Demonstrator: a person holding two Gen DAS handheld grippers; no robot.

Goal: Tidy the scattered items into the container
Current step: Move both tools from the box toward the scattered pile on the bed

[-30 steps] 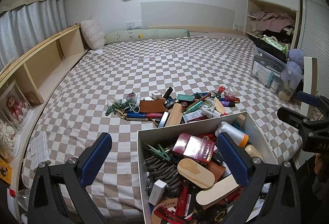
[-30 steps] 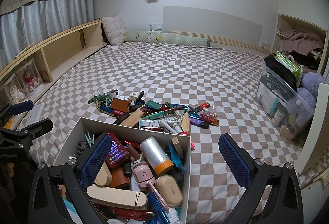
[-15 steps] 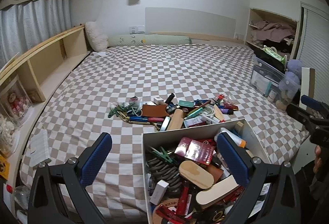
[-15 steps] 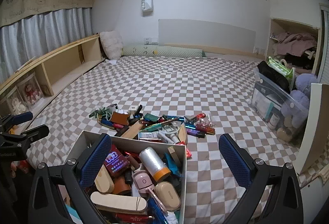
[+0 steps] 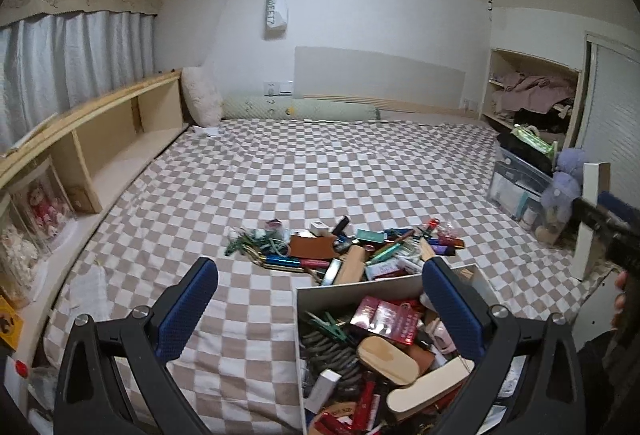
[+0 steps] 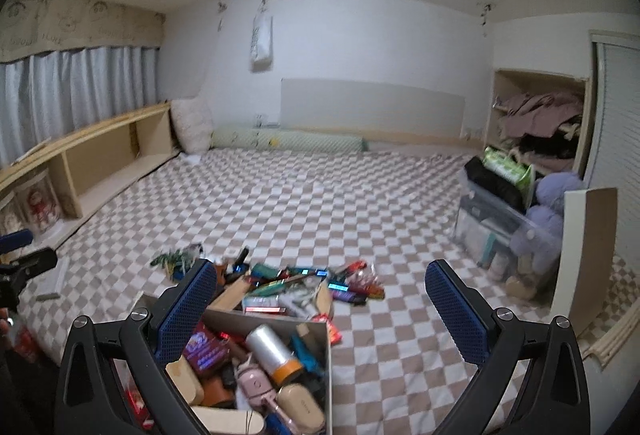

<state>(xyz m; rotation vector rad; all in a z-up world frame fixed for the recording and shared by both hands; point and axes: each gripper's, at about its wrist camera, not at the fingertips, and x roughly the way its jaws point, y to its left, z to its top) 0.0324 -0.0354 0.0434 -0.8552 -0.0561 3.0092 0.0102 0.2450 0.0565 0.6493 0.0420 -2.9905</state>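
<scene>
A grey box (image 5: 360, 285) (image 6: 316, 331) full of small things sits at the near edge of the checkered bed. Behind it lies a pile of scattered items (image 5: 348, 247) (image 6: 296, 283): pens, a brown wallet (image 5: 312, 246), a wooden block (image 5: 351, 265), green clips (image 5: 244, 241). My left gripper (image 5: 320, 305) hangs open above the box's left side, nothing between its blue pads. My right gripper (image 6: 320, 305) is open too, held over the box's right wall, empty. Each gripper shows at the edge of the other's view.
A wooden shelf unit (image 5: 100, 143) runs along the bed's left side with boxed dolls (image 5: 40, 203). At the right stand a clear storage bin (image 6: 496, 223), plush toys (image 6: 548, 203) and a cupboard with clothes (image 5: 532, 95). A pillow (image 5: 202, 101) and bolster (image 5: 300, 111) lie at the headboard.
Both grippers have tilted upward and drawn back a little, so the box and pile sit lower in both views. Both stay open and empty.
</scene>
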